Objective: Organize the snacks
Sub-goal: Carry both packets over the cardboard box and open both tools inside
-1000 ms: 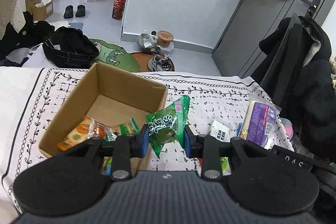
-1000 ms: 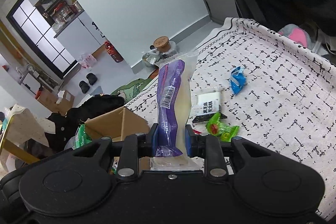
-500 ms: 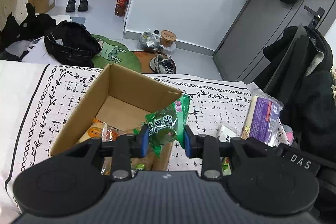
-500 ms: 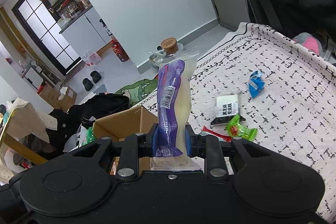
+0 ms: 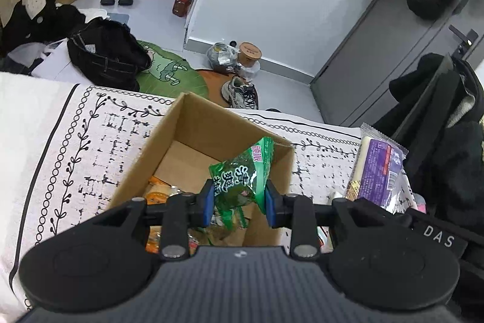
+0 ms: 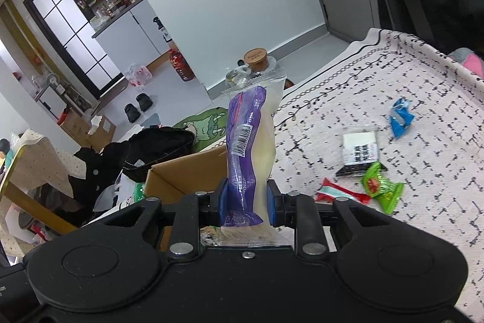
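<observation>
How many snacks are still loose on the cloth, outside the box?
4 visible in the right wrist view: a blue packet farthest, a black-and-white packet nearer, then a green packet and a red-and-white one beside it. The grippers may hide others.

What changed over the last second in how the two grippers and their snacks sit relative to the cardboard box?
The left gripper carried the green snack packet from beside the cardboard box's right corner to over its open top. The right gripper brought the purple-and-white packet closer to the box. Both grips stayed shut; nothing was released. The loose snacks stayed on the cloth.
</observation>
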A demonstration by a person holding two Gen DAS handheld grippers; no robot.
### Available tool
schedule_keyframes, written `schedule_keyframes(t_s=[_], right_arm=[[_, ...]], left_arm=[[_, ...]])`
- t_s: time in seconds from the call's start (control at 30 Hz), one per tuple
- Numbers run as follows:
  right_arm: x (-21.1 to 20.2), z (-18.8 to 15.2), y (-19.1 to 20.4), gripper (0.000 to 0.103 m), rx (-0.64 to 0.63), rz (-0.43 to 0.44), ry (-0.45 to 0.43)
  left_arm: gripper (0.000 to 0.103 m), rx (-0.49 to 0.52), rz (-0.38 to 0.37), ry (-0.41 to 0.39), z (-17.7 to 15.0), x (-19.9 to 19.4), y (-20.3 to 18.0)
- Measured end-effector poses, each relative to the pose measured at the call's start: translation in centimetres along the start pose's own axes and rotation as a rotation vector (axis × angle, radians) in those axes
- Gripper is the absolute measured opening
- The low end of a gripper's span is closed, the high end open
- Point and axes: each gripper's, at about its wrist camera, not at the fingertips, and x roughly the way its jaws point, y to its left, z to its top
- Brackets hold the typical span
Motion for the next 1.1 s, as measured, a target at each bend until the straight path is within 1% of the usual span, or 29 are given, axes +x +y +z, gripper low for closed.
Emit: schedule_keyframes(t_s=[0.2,0.3,0.33,0.5,0.57,0.6,0.67,0.7,0.73,0.9,0.97,1.1], right_arm=[[1.6,-0.4,1.5,0.025,-0.008,0.017,0.024],[2.5,-0.7,2.0,0.025,-0.010,0.022,0.036],[2.7,-0.7,2.2,0.025,-0.011,0.023,0.039],[3.5,-0.9,2.8,0.025,-0.008,0.029,0.053],[3.7,-0.9,3.0,0.026,-0.008,0.032,0.065],[3.7,-0.9,3.0,0.029,-0.011,0.037,0.070],[3.3,-0.8,3.0,0.038,-0.022,0.031,0.055],[3.2,-0.7,2.9,0.047,-0.021,0.020,0.048],[3.1,-0.6,2.6,0.048,-0.015,0.006,0.038],[2.5,-0.3,0.9,0.048,0.007,-0.022,0.042],[2.2,-0.3,0.4,0.048,0.010,-0.036,0.042],[1.6,-0.2,-0.6,0.048,0.012,-0.057,0.040]], left_arm=[[0.033,-0.048,0.005,0.007,0.4,0.8,2.0],[0.036,-0.090,0.012,0.011,0.5,1.2,2.7],[0.038,-0.094,0.005,0.014,0.5,1.2,2.8],[0.044,-0.113,-0.001,0.014,0.6,1.3,3.4],[0.050,-0.114,-0.001,0.015,0.6,1.4,3.5],[0.051,-0.113,0.000,0.017,0.6,1.4,3.4],[0.054,-0.107,0.005,0.019,0.5,1.4,3.3],[0.055,-0.101,0.012,0.021,0.5,1.5,3.2],[0.056,-0.094,0.021,0.022,0.5,1.5,3.1],[0.063,-0.077,0.032,0.032,0.3,1.5,2.7],[0.070,-0.063,0.037,0.034,0.2,1.5,2.2],[0.074,-0.030,0.032,0.038,0.0,1.3,0.9]])
